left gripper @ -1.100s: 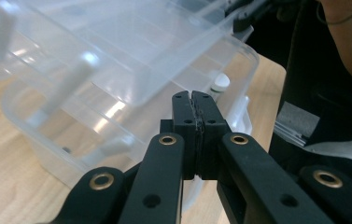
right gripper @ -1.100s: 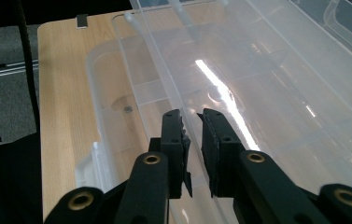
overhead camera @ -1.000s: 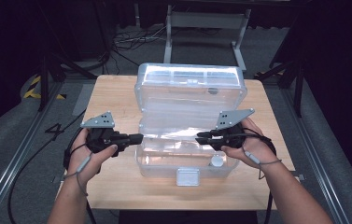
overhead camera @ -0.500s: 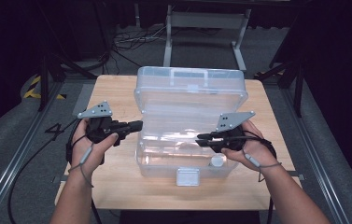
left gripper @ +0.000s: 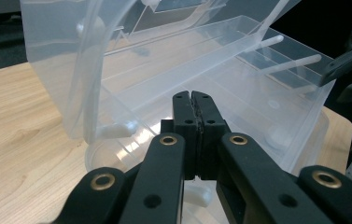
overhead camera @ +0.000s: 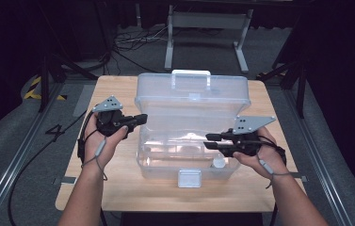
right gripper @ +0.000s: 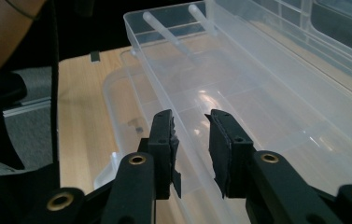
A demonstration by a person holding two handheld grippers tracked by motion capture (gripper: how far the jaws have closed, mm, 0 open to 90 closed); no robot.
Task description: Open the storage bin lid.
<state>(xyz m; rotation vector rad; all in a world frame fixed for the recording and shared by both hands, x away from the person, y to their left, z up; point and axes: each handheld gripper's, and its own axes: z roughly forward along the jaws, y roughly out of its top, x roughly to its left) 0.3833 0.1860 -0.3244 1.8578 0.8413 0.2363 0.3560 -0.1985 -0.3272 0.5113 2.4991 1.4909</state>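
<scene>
Fingers of the left gripper point(left gripper: 193, 100) are pressed together on nothing, just outside the left wall of the clear box point(overhead camera: 191, 141). Right gripper point(right gripper: 191, 121) fingers have just been opening, a gap between them, nothing held, above the tray point(right gripper: 257, 93). Box sits lid-up mid-desk point(overhead camera: 118, 188).

Left gripper point(overhead camera: 140, 117): black body, grey three-cornered plate on top, dark holes in plate. Right gripper point(overhead camera: 209, 141): same build. Brass-ringed pivots on black jaw arms. Black cable trails at 7 o'clock from left. Grey wrist cords. Forearms bare, no sleeves.
</scene>
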